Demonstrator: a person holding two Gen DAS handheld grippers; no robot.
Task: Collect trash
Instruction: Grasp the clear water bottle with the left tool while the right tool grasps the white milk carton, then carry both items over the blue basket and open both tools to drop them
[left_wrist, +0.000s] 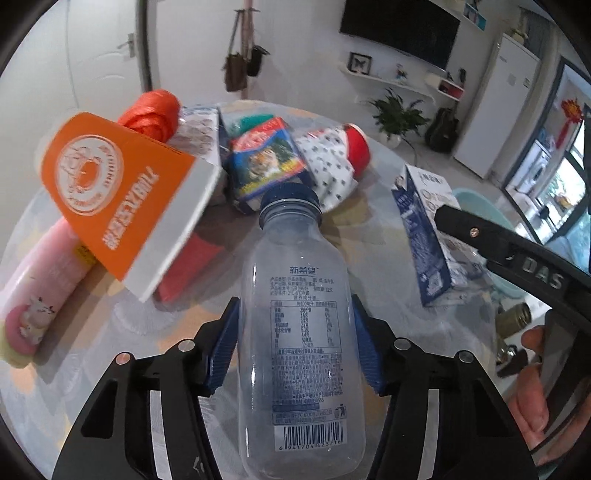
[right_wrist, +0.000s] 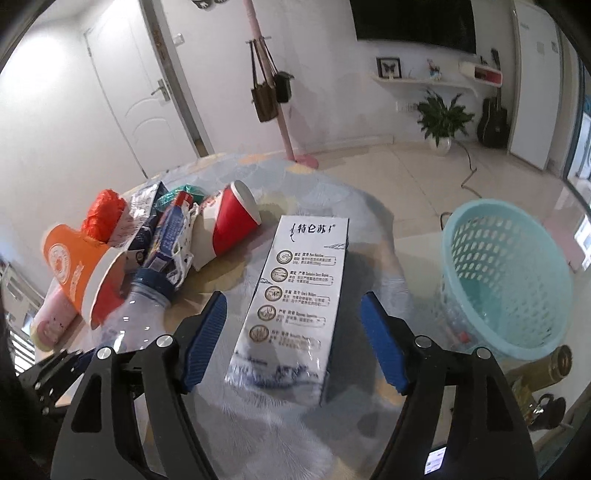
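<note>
Left wrist view: the left gripper is closed on the clear plastic bottle, pads pressed to both sides; in the right wrist view the right gripper is spread wide around the milk carton on the worktop, pads clear of it; collection is judged underway; next, carriage to the basket is called for.
</note>
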